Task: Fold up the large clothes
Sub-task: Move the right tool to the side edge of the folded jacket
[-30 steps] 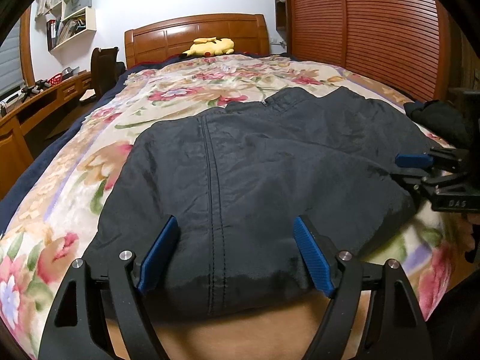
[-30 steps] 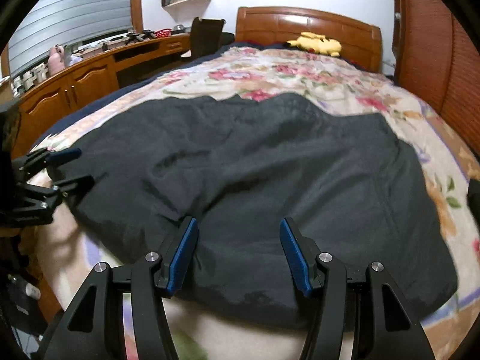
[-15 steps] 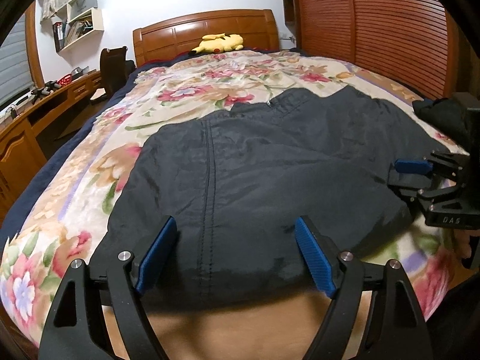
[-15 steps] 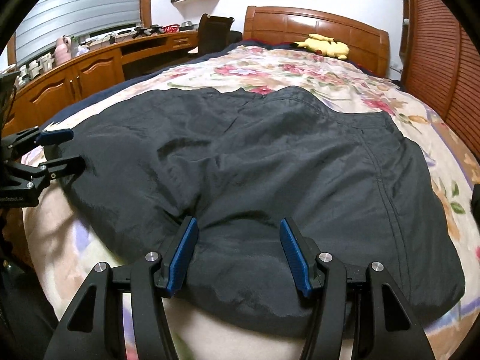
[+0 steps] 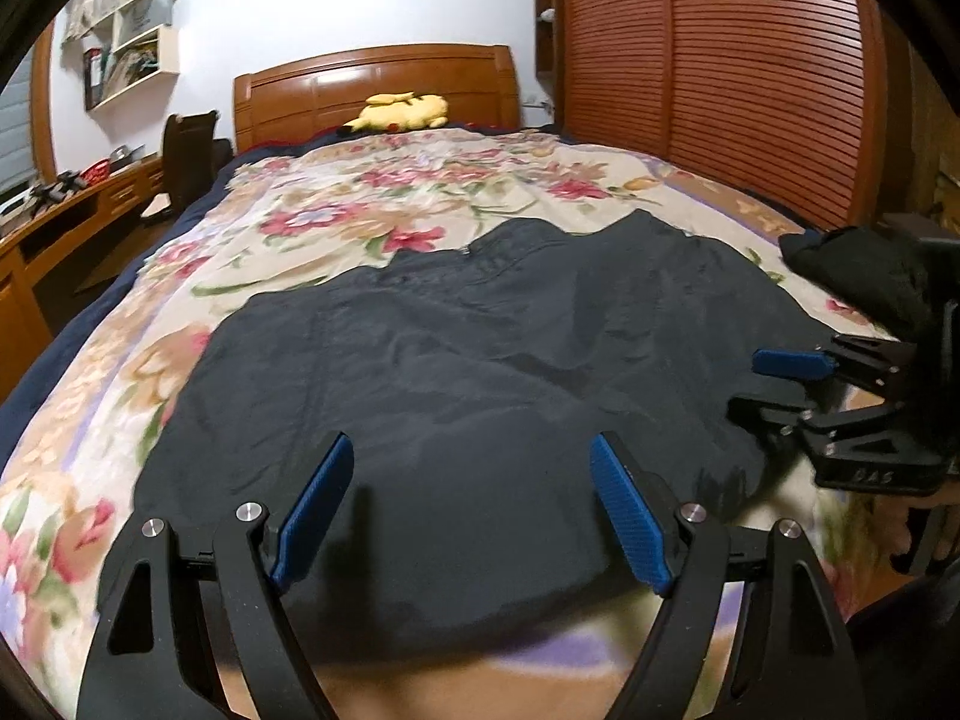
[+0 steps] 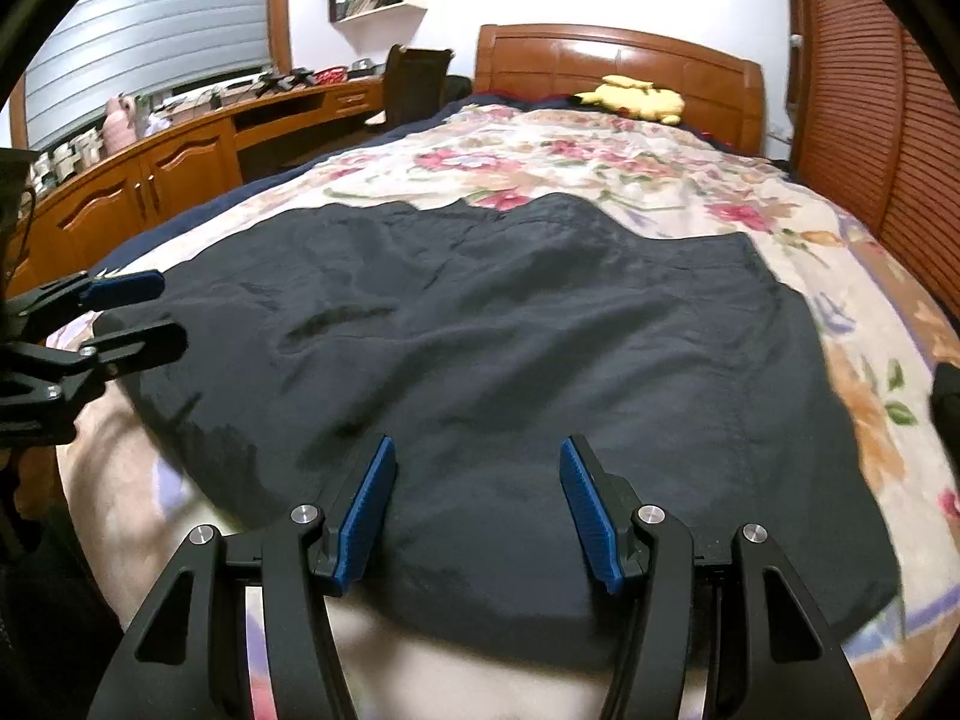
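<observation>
A large dark grey garment (image 5: 480, 348) lies spread flat on the floral bedspread (image 5: 336, 222); the right wrist view shows it too (image 6: 510, 330). My left gripper (image 5: 471, 450) hovers over its near hem, jaws wide open, with only the cloth lying beneath them. My right gripper (image 6: 478, 447) hangs open above the same hem further right, pads clear of the fabric. Each gripper shows in the other's view: the right one (image 5: 750, 384) at the garment's right corner, the left one (image 6: 168, 307) at its left corner, both with jaws parted.
A yellow plush toy (image 5: 402, 111) rests by the wooden headboard (image 5: 372, 84). Another dark cloth bundle (image 5: 864, 264) sits on the bed's right side. Louvred wooden doors (image 5: 720, 72) run along the right, a desk (image 6: 150, 174) and a chair (image 6: 414, 78) along the left.
My left gripper has drawn back and risen a little, so the garment's hem sits further from its pads. The right gripper has hardly moved. Both stay open.
</observation>
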Demonstrator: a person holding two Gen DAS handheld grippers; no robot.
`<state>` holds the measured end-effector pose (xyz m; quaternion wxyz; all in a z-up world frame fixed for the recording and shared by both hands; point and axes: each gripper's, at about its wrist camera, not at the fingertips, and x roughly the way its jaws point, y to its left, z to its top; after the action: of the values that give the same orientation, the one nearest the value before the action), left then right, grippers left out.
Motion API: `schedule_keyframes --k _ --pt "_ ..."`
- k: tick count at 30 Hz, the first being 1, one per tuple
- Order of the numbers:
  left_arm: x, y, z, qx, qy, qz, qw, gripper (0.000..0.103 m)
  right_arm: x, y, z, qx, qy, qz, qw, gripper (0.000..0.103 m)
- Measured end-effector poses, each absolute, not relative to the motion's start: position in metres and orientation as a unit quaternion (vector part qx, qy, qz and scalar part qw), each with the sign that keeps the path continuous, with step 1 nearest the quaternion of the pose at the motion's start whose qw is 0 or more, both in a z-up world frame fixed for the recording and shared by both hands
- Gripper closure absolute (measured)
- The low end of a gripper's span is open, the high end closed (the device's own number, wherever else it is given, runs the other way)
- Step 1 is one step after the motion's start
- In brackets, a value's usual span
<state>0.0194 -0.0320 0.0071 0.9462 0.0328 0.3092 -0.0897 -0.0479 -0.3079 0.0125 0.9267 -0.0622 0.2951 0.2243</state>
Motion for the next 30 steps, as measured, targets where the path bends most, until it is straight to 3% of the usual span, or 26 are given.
schedule_keyframes --k 5,19,30 --pt "0.029 -0.042 -0.017 0.035 0.334 -0.111 0.935 0.021 -0.058 -0.334 0.013 -0.047 0.292 0.186 0.937 0.044" --pt "0.018 -0.044 -0.025 0.044 0.301 -0.113 0.946 0.021 -0.103 -0.372 0.022 -0.01 0.296 0.12 0.948 0.044" --pt "0.016 -0.04 -0.026 0.034 0.291 -0.126 0.948 0.021 -0.095 -0.366 0.039 -0.027 0.33 0.062 0.942 0.036"
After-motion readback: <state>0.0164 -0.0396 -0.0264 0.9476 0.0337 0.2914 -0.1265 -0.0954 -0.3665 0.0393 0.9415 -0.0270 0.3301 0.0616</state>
